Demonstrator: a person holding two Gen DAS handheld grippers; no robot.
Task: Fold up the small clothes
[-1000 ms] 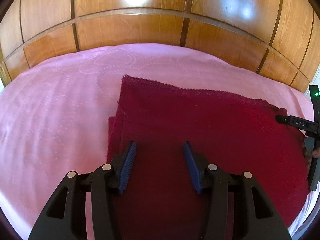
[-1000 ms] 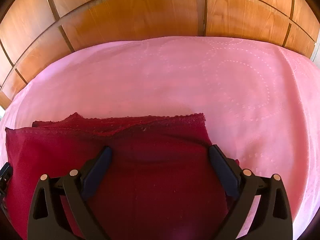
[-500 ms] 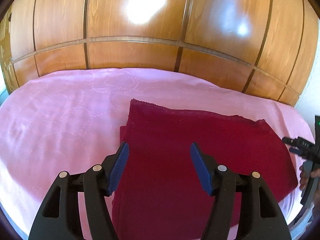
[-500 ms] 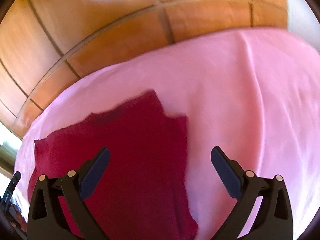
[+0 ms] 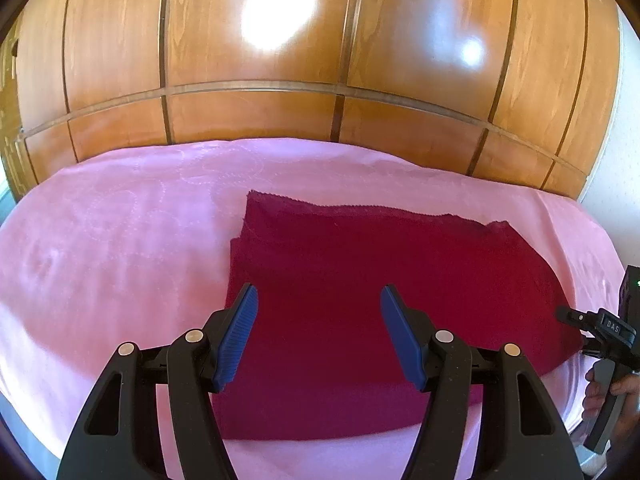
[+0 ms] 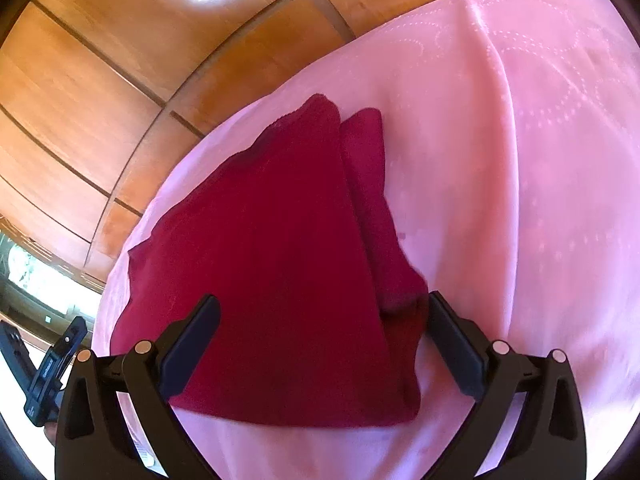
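Observation:
A dark red cloth [image 5: 380, 280] lies folded flat on the pink bedspread [image 5: 120, 240]. It also shows in the right wrist view [image 6: 272, 248], with a narrower folded layer along its right side. My left gripper [image 5: 318, 300] is open and empty, held above the cloth's near left part. My right gripper [image 6: 324, 312] is open and empty above the cloth's near edge, tilted. The right gripper's body [image 5: 612, 328] shows at the right edge of the left wrist view, and the left gripper's body [image 6: 44, 364] at the lower left of the right wrist view.
A wooden panelled wall [image 5: 320, 60] stands behind the bed. The bedspread [image 6: 520, 160] stretches away to the right of the cloth. A bright window [image 6: 36, 276] lies at far left in the right wrist view.
Both grippers have risen and drawn back from the cloth. The right gripper has swung and tilted, so the cloth now sits lower left in its view. The cloth lies still.

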